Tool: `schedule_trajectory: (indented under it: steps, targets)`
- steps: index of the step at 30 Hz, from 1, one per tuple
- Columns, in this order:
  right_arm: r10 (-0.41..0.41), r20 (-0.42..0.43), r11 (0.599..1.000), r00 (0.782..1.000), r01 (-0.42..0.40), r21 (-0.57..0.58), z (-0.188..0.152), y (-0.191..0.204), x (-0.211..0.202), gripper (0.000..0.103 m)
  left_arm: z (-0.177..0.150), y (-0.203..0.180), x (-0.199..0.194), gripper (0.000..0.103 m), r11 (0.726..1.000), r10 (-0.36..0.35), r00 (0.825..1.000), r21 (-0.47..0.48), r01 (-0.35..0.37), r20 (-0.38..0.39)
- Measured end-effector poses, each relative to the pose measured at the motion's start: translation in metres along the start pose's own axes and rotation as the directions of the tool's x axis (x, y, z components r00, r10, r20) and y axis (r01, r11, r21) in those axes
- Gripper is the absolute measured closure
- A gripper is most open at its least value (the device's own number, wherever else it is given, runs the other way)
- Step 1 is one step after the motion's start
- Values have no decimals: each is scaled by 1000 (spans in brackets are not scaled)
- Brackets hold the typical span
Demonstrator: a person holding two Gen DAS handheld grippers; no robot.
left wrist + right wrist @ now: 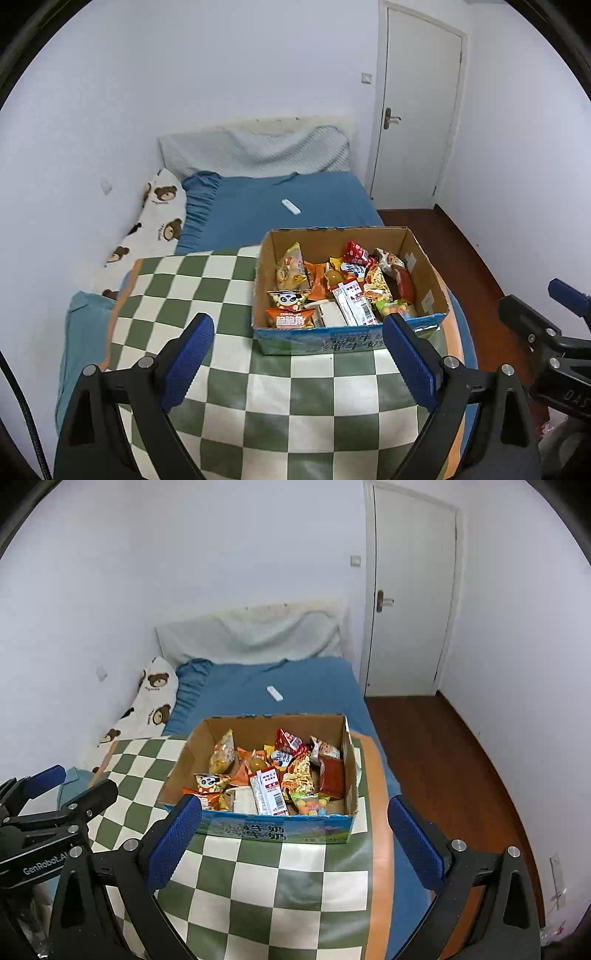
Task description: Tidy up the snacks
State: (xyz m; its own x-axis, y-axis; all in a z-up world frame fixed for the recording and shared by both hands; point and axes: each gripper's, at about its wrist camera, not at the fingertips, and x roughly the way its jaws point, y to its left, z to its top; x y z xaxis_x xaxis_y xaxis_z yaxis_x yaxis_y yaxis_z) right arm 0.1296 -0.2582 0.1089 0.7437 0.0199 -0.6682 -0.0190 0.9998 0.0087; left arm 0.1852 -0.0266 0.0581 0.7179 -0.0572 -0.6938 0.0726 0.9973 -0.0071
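Note:
An open cardboard box [424, 266] [192, 753] full of several snack packets stands on a green-and-white checked cloth [258, 406] [280, 886]. Inside lie a panda packet [290, 298] [208, 782], an orange packet [290, 321], a red packet [355, 253] and a bag of coloured candies [312, 805]. My left gripper [297, 321] is open and holds nothing; it hovers short of the box's front wall. My right gripper [294, 802] is also open and holds nothing, at the same distance from the box. Each gripper shows at the edge of the other's view.
The cloth covers the near end of a bed with a blue sheet [280, 195]. A small white remote [291, 206] [275, 693] lies beyond the box. A bear-print pillow [162, 206] lies along the left wall. Right of the bed are wooden floor [443, 760] and a shut white door [417, 122].

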Motion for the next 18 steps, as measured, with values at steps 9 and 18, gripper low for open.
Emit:
schedule_trajectory:
  steps: [9,18]
  targets:
    - [19,52,1000,998,-18,-20,-8,9,-53,0,-11,7,-39,9,1000,11,999,-23,-10,41]
    - [27,64,1000,998,-26,-16,-12,10,-69,0,-14,11,-51,9,999,25,997,-39,-23,70]
